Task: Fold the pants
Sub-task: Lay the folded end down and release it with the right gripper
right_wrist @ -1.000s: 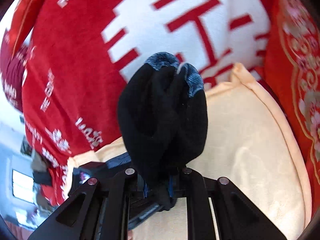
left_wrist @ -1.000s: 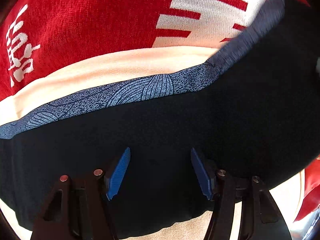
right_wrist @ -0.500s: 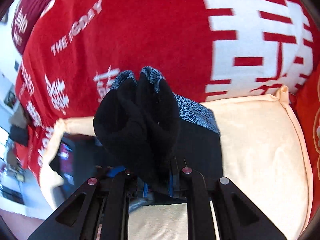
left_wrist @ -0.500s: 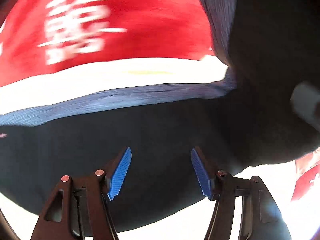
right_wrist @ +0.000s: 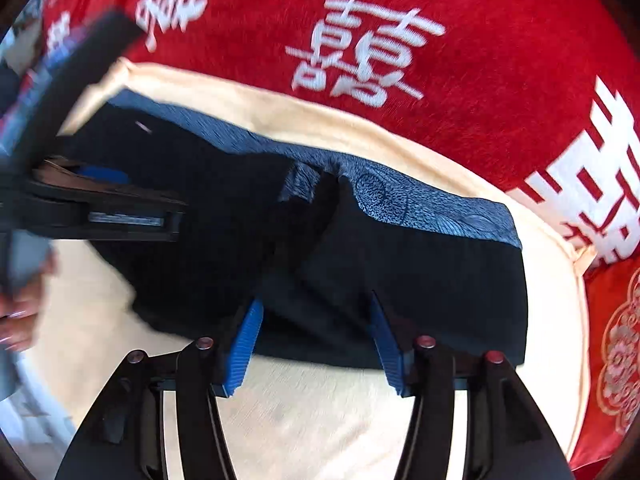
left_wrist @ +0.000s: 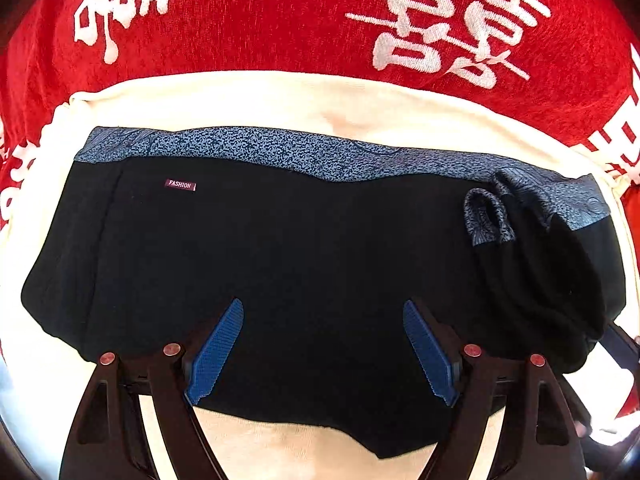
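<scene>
The black pants [left_wrist: 320, 248] lie folded across a cream cushion [left_wrist: 280, 96], their blue patterned waistband [left_wrist: 280, 148] along the far edge. A bunched end of the fabric [left_wrist: 532, 264] rests on their right part. My left gripper [left_wrist: 324, 340] hovers over the middle of the pants with its jaws opening and its pads clear of the cloth. In the right wrist view my right gripper [right_wrist: 316, 344] stands over the near edge of the pants [right_wrist: 420, 272], its jaws also opening with nothing pinched. The left gripper [right_wrist: 160, 208] shows there at the left, blurred.
A red blanket [left_wrist: 260, 20] with white characters lies behind the cushion. A red embroidered cushion [right_wrist: 616, 360] sits at the right edge. A person's hand [right_wrist: 20, 312] shows at the far left. Bare cream cushion [right_wrist: 320, 420] lies in front of the pants.
My right gripper has let go of the bunched black fabric, which now lies on the pants. Both grippers swept sideways along the cushion. The left jaws stand wider.
</scene>
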Demonstrator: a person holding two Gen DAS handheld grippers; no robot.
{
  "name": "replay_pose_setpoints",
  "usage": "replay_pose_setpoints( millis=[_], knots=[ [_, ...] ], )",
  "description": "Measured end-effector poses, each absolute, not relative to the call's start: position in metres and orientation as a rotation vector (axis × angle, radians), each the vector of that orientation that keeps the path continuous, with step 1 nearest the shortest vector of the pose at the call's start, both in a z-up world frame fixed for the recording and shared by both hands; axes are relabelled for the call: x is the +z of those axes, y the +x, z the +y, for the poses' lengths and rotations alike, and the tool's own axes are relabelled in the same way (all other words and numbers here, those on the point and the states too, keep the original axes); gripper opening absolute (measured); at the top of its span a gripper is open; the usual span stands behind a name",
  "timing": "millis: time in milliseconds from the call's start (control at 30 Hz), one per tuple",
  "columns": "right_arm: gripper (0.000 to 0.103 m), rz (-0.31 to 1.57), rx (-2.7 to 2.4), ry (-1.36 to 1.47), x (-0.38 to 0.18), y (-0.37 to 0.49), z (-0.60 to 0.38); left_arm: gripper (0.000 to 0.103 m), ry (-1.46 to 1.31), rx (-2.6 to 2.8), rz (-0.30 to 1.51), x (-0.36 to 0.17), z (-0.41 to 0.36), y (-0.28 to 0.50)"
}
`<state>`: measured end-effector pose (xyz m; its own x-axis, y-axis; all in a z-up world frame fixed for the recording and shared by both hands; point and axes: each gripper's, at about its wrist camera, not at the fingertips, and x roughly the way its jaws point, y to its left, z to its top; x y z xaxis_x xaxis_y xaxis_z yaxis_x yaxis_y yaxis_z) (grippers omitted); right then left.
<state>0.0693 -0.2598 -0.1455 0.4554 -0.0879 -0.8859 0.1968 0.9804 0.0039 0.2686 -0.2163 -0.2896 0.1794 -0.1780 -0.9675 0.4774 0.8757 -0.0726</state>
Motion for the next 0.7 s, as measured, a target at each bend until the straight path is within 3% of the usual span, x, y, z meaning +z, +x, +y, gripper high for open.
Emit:
replay_pose_setpoints(
  millis=[133, 300, 533, 600, 633, 667, 700],
  knots=[
    [0.059, 1.02, -0.097, 0.67, -0.141, 0.04, -0.323, 0.083, 0.228, -0.574, 1.346, -0.282, -0.22, 0.269],
    [0.059, 0.89, -0.062, 1.361, -0.195, 0.009, -0.384, 0.083, 0.179, -0.687, 1.447, -0.295, -0.241, 0.261],
    [0.054, 0.82, -0.05, 1.614, -0.24, 0.008, -0.385, 0.083, 0.213, -0.656, 1.444, -0.298, -0.267, 0.255],
    [0.041, 0.8, -0.063, 1.69, -0.254, 0.013, -0.389, 0.083, 0.221, -0.651, 1.43, -0.297, -0.267, 0.255],
    [0.014, 0.789, -0.081, 1.726, -0.259, 0.012, -0.391, 0.083, 0.226, -0.649, 1.425, -0.296, -0.27, 0.256],
    [0.005, 0.792, -0.097, 1.735, -0.262, 0.011, -0.394, 0.083, 0.229, -0.648, 1.422, -0.294, -0.271, 0.257],
    [0.005, 0.785, -0.098, 1.733, -0.259, 0.011, -0.397, 0.083, 0.232, -0.646, 1.42, -0.293, -0.274, 0.257]
  ],
)
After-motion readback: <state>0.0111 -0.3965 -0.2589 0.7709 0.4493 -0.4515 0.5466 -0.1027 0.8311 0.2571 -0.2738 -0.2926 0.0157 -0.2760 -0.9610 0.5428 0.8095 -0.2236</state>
